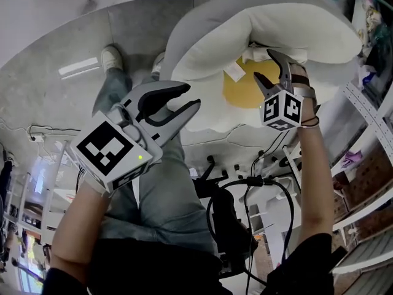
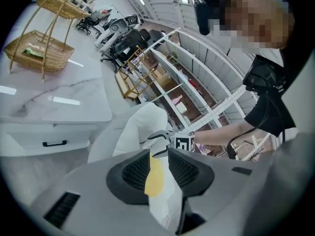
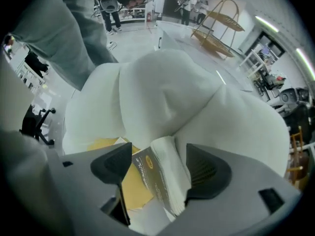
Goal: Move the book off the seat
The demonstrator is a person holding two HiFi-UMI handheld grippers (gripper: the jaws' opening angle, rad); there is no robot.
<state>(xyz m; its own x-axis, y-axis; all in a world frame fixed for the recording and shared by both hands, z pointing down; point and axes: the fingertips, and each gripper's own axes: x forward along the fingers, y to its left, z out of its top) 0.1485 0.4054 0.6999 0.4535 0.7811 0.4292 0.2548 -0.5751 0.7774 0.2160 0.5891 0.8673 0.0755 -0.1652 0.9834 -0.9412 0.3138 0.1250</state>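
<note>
The book (image 3: 161,180) has a dark cover and white pages. It stands on edge against the white puffy cushion (image 3: 167,97), at the back of the round yellow seat (image 1: 241,92). My right gripper (image 1: 264,64) is open, one jaw on each side of the book (image 1: 260,55). A gap shows between the left pad and the spine in the right gripper view. My left gripper (image 1: 191,96) hangs open and empty, to the left of the seat and above a leg in jeans. Its own view looks at the yellow seat (image 2: 154,178) and the right gripper (image 2: 160,142).
White wire shelving (image 1: 367,106) stands close on the right. A black office chair base (image 1: 216,165) and cables (image 1: 265,183) lie below the seat. The person's leg (image 1: 163,195) stands at the left. A marble table (image 2: 59,100) with a wicker basket stand (image 2: 39,48) lies beyond.
</note>
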